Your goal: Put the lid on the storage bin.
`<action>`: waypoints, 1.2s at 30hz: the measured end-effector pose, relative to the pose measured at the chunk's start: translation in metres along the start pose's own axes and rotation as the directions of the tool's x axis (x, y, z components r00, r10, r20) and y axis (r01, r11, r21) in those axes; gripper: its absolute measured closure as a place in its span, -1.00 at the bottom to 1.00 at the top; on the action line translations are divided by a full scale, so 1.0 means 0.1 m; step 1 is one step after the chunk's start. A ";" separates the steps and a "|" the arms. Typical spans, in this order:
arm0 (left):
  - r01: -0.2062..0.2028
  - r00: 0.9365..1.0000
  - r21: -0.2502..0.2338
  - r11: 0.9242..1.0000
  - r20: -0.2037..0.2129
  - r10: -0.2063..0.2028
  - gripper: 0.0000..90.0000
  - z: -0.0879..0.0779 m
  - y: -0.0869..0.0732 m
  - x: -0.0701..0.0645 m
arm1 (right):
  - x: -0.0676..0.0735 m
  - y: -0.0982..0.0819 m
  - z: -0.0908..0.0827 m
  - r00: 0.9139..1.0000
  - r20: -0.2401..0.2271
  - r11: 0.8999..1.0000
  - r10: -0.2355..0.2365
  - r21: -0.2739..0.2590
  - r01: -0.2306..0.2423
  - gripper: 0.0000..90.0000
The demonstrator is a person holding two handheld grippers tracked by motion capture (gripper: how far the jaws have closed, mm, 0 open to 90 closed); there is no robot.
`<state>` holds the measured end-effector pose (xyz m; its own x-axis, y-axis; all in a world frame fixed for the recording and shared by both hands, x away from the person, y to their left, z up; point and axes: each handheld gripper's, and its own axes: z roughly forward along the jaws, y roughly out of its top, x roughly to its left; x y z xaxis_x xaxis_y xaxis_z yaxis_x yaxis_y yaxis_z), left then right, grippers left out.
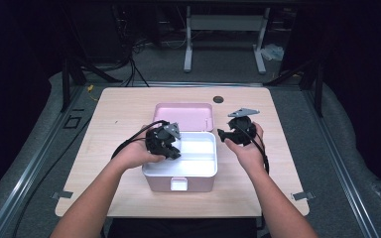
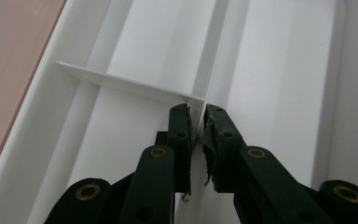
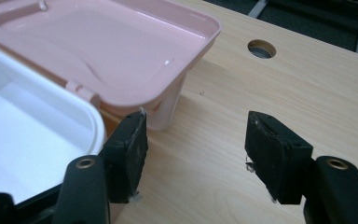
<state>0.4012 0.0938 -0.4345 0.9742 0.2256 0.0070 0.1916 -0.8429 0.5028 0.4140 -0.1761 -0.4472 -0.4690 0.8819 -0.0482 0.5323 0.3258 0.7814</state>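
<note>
- A pink plastic lidded box [image 1: 178, 184] sits near the middle of the light wooden desk [image 1: 119, 106], closer to the near edge, with its pink lid [image 1: 183, 115] thrown open flat toward the far edge.
- Inside the box sits a white plastic divided tray [image 1: 206, 166], seen in the high view as a bright white rectangle level with the box rim.
- The left gripper [image 2: 196, 135] reaches down into the left part of the tray. In the left gripper view its jaws are closed on a thin upright white divider wall [image 2: 209, 60], just where a cross divider [image 2: 121, 81] meets it.
- That wall's long axis runs straight away from the jaws, so they straddle it edge-on with one pad on each face.
- The right gripper [image 1: 224, 135] hangs off the right side of the box, above bare desk. In the right gripper view its jaws stand apart with nothing between them but wood, and the open lid's corner lies just beyond the left jaw.
- The left hand [image 1: 138, 154] is plainly the nearer one to the tray, since it already has it.
- I judge the coming move to be lifting the tray out by the divider. That calls for a pull straight up along the box walls, while the free right gripper could steady the pink box from its right side.
</note>
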 end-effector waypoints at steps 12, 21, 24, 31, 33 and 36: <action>0.002 1.000 -0.001 1.000 0.001 -0.002 0.80 0.00 0.00 0.00 | -0.03 0.23 0.29 0.997 0.027 0.997 0.068 -0.030 -0.067 0.00; 0.000 1.000 0.001 1.000 0.004 0.000 0.80 0.00 0.00 0.01 | -0.02 0.42 0.48 0.995 0.072 0.997 0.073 -0.015 -0.072 0.18; 0.000 1.000 0.001 1.000 0.005 0.000 0.80 0.00 0.00 0.01 | -0.04 0.47 0.57 0.992 0.086 0.996 0.090 0.007 -0.091 0.26; 0.002 1.000 -0.001 1.000 0.008 -0.002 0.80 0.00 0.00 0.01 | -0.04 0.57 0.81 0.988 0.106 0.992 0.108 0.060 -0.114 0.41; 0.002 1.000 -0.002 1.000 0.008 -0.002 0.80 0.00 -0.01 0.01 | -0.05 0.59 0.86 0.987 0.098 0.989 0.127 0.063 -0.133 0.47; 0.000 1.000 -0.005 1.000 0.006 0.000 0.80 0.00 -0.01 0.01 | -0.08 0.60 0.92 0.984 0.090 0.983 0.154 0.082 -0.161 0.53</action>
<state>0.4019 0.0947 -0.4349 0.9749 0.2225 0.0013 0.1911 -0.8405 0.5070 0.5145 -0.1318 -0.4576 -0.3160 0.9486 0.0167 0.6571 0.2062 0.7250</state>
